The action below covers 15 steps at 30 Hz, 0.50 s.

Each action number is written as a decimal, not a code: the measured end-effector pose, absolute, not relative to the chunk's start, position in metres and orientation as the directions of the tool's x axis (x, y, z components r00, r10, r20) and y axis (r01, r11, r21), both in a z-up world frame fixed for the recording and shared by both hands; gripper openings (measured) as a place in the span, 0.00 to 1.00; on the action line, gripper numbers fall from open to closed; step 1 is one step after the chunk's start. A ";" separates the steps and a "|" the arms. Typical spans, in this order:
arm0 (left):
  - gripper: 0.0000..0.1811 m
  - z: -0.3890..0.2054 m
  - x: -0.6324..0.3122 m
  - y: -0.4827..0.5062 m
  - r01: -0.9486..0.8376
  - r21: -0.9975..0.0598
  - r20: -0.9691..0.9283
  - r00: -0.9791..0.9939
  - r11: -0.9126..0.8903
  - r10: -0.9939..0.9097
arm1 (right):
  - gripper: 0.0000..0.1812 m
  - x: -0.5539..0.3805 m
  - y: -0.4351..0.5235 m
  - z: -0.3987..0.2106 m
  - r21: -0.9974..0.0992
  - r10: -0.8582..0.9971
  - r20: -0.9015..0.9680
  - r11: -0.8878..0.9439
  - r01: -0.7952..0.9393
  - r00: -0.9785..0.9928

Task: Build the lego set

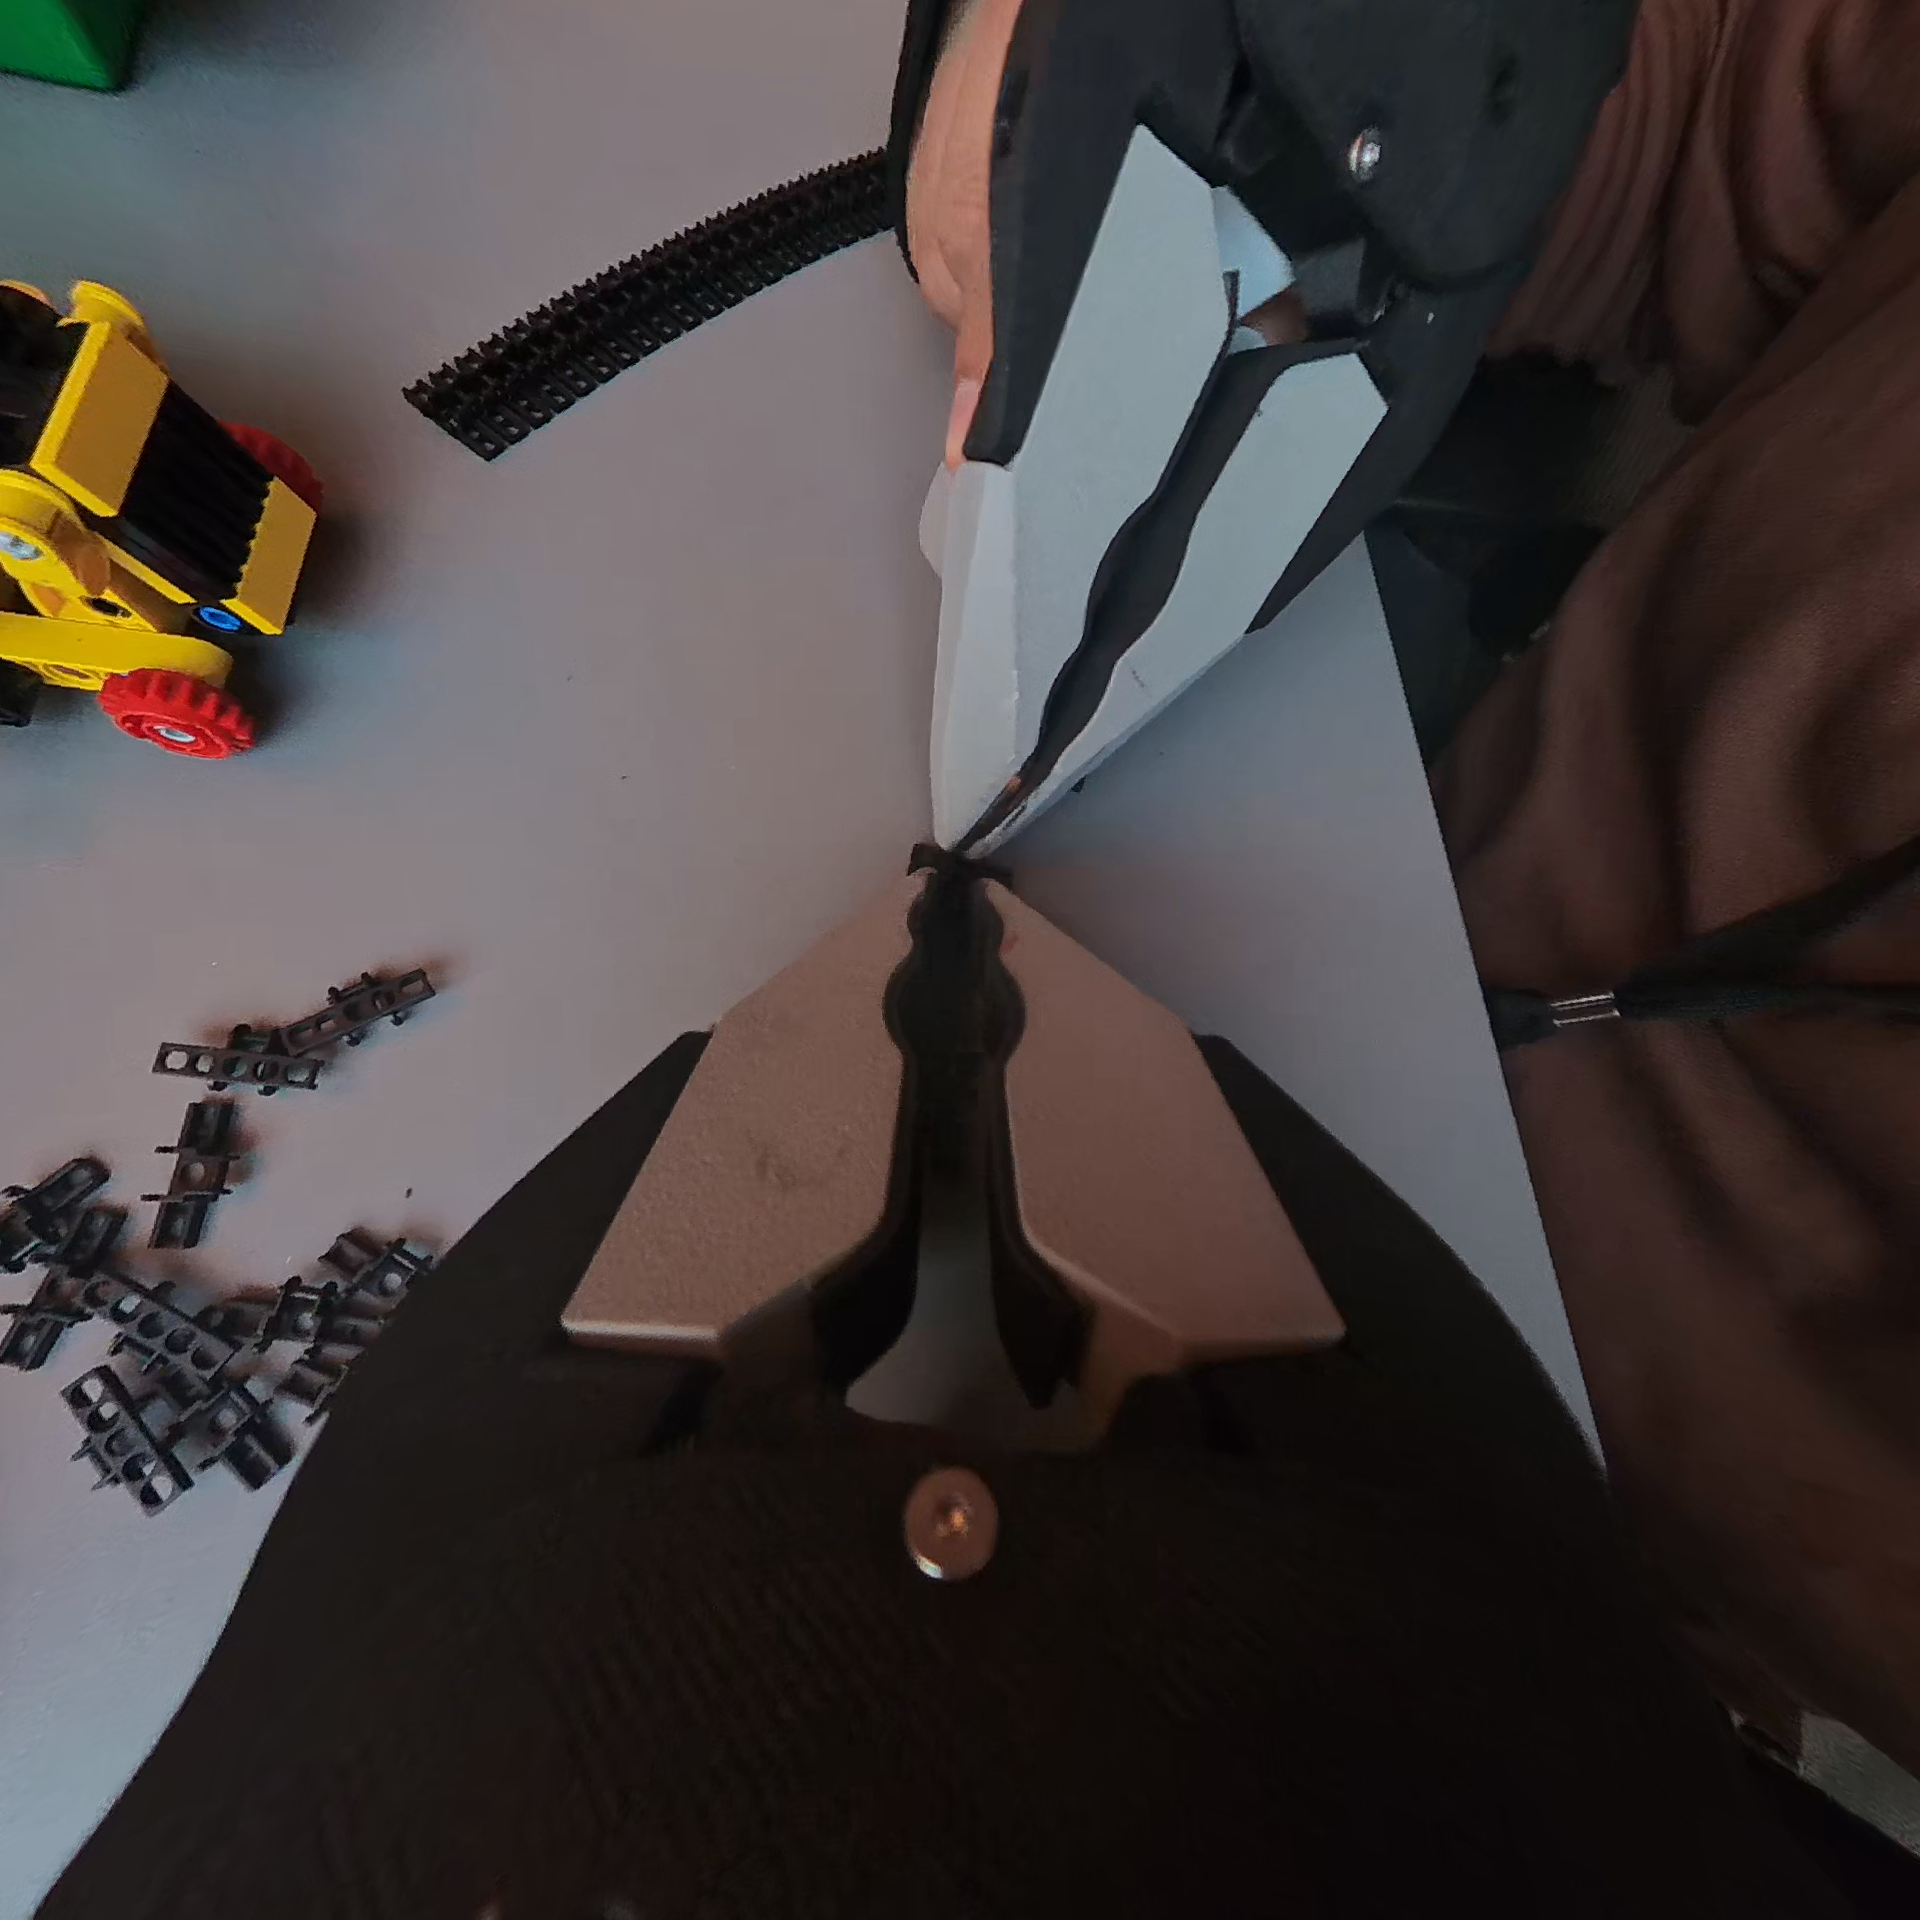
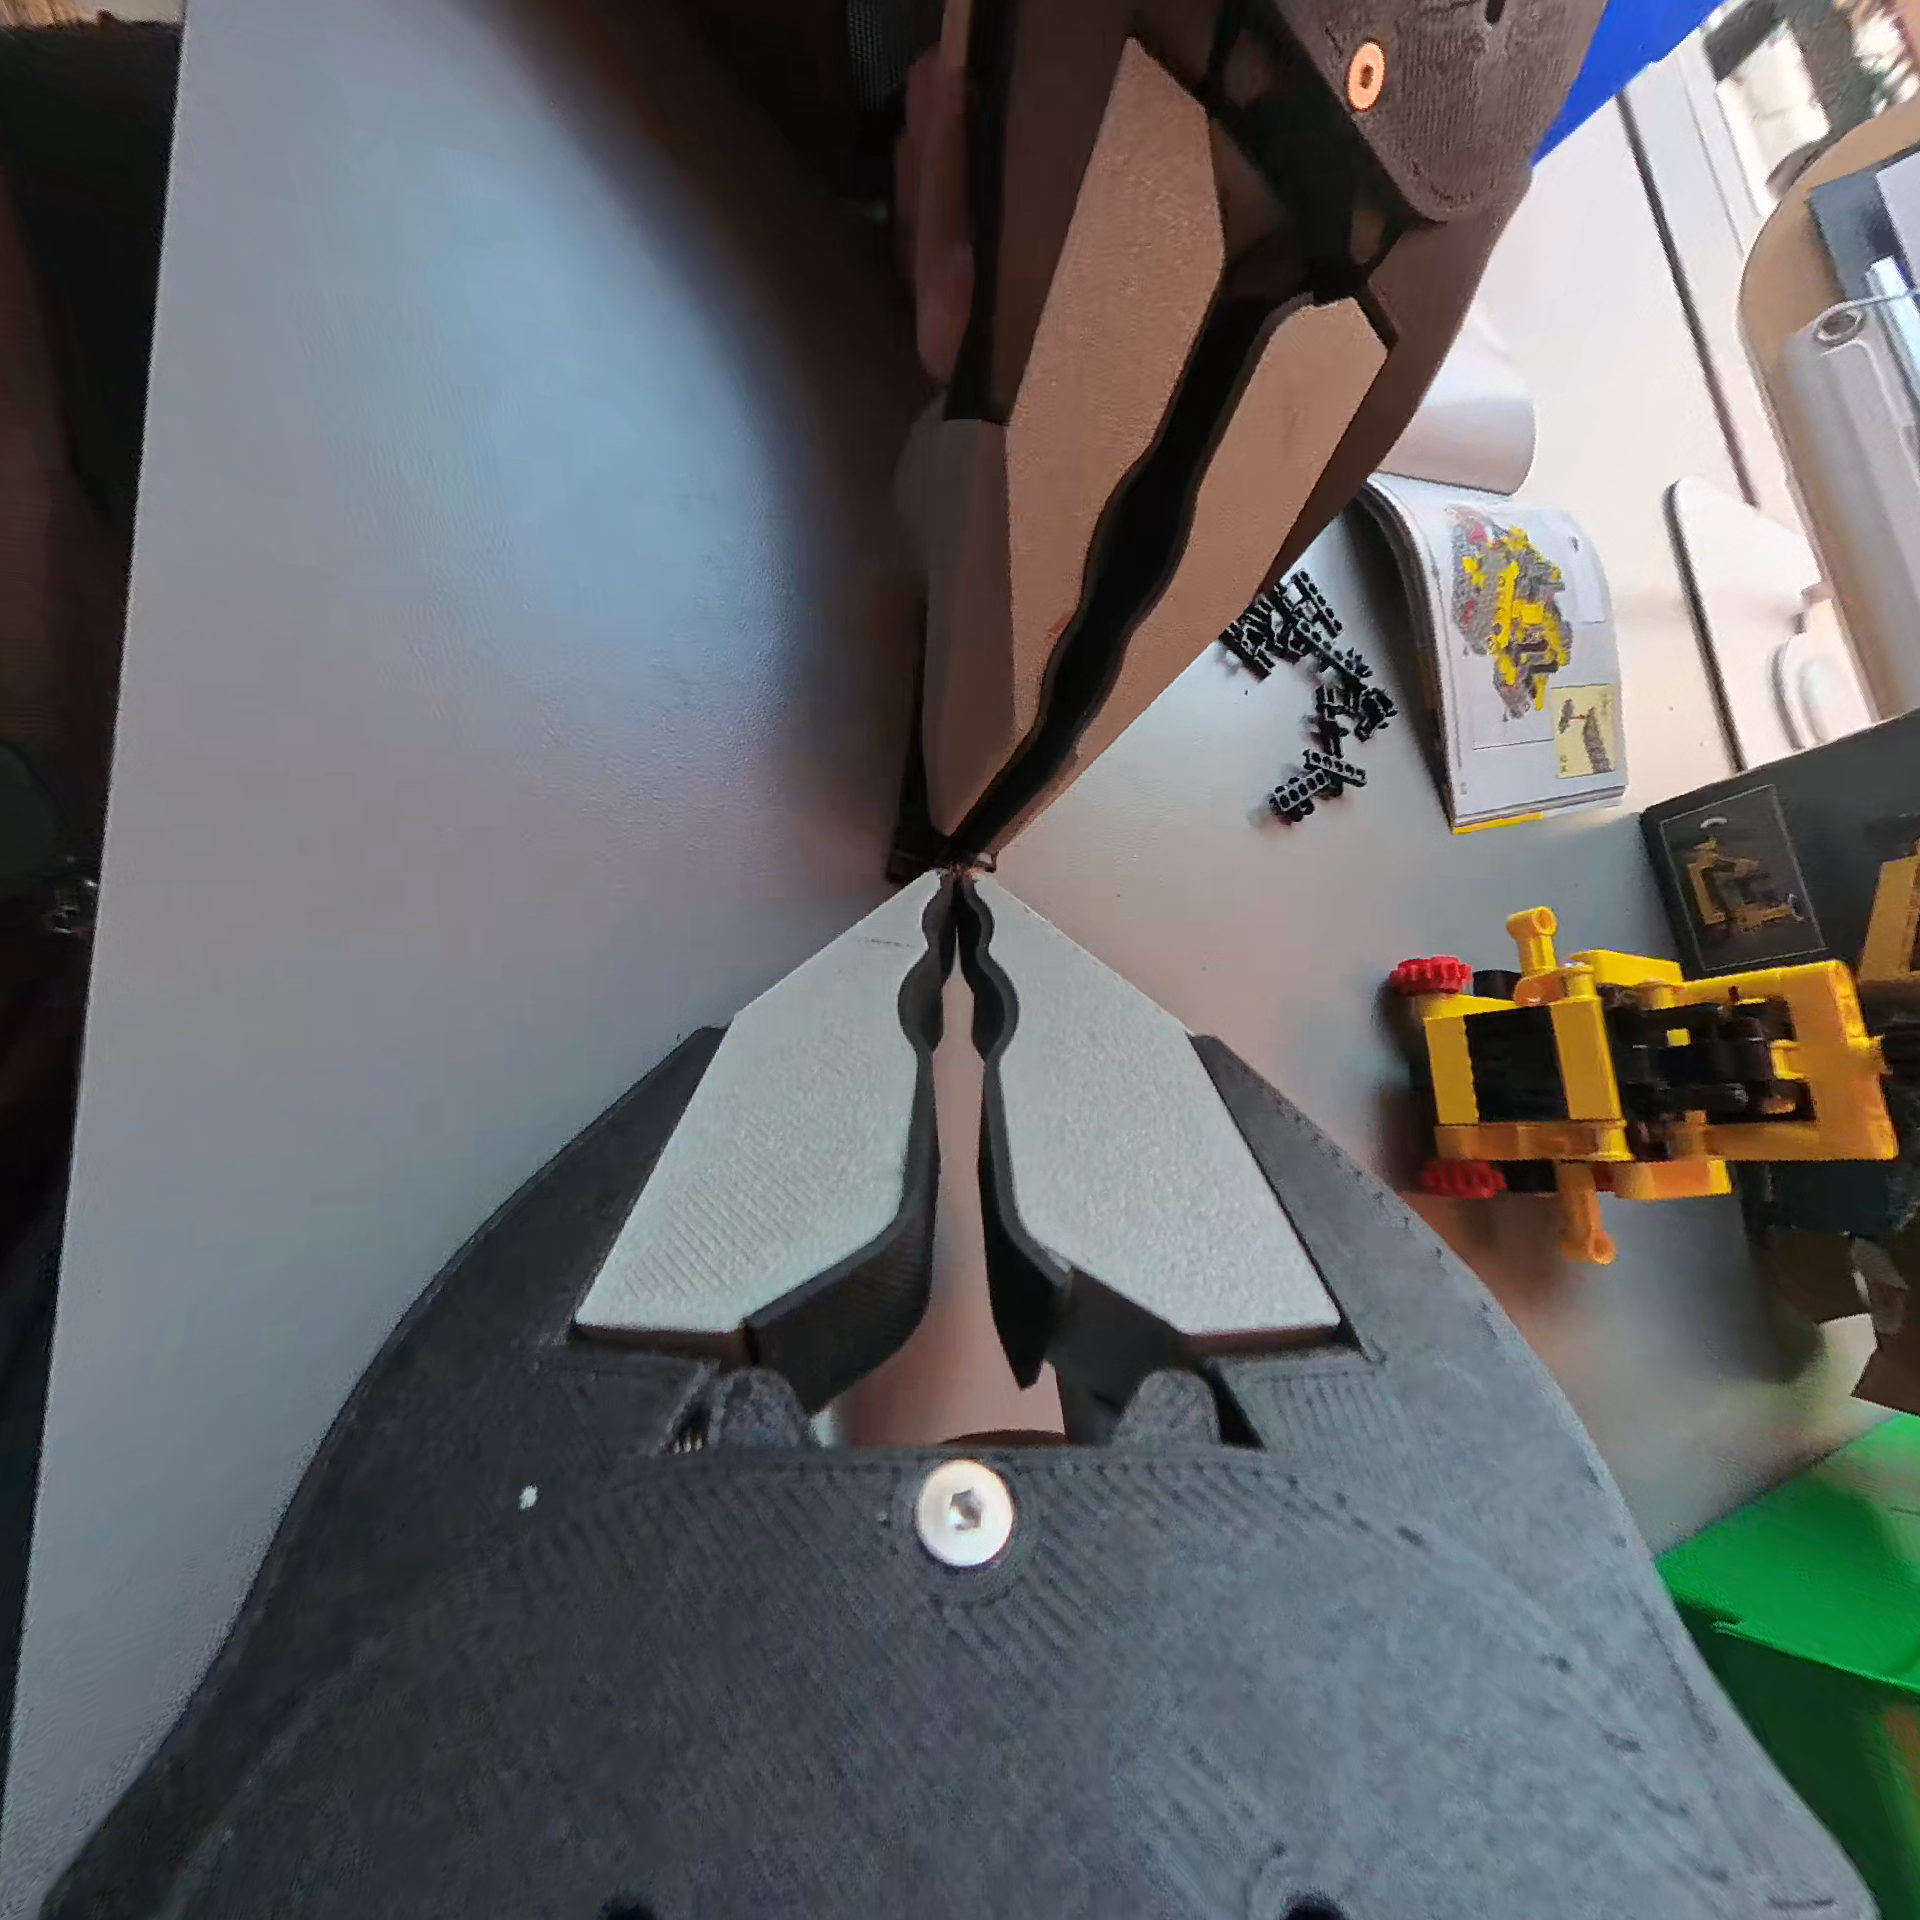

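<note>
My left gripper (image 1: 951,885), with tan fingers, and my right gripper (image 2: 956,885), with grey fingers, meet tip to tip above the grey table (image 1: 623,727). Both are shut on a small black track link piece (image 1: 948,860) pinched between the tips; it also shows in the right wrist view (image 2: 964,860). I cannot tell if it is one link or two. The right gripper (image 1: 987,823) reaches in from above in the left wrist view. The left gripper (image 2: 961,844) does the same in the right wrist view. A pile of loose black links (image 1: 187,1299) lies to the left.
A joined black track strip (image 1: 644,312) lies on the table. A yellow bulldozer model (image 1: 135,520) with red gears stands beyond it. An open instruction booklet (image 2: 1517,665), a black box (image 2: 1766,862) and a green box (image 2: 1818,1558) sit nearby. The table edge (image 1: 1455,831) borders brown clothing. My left and right fingertips are right by each other.
</note>
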<state>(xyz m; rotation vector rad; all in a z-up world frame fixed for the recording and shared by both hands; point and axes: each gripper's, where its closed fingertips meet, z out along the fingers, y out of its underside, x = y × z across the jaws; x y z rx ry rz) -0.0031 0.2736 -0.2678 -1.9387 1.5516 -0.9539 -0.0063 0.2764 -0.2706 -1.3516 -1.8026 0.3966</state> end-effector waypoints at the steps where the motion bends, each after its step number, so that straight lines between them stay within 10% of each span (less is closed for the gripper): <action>1: 0.01 -0.268 -0.003 0.274 -0.635 -0.732 0.227 0.116 -0.248 -0.967 | 0.00 -0.006 0.276 -0.271 -0.663 0.893 0.443 0.389 0.640 -0.083; 15: 0.00 -0.268 -0.002 0.275 -0.621 -0.710 0.303 0.155 -0.331 -0.940 | 0.00 -0.007 0.275 -0.270 -0.643 0.868 0.486 0.431 0.632 -0.098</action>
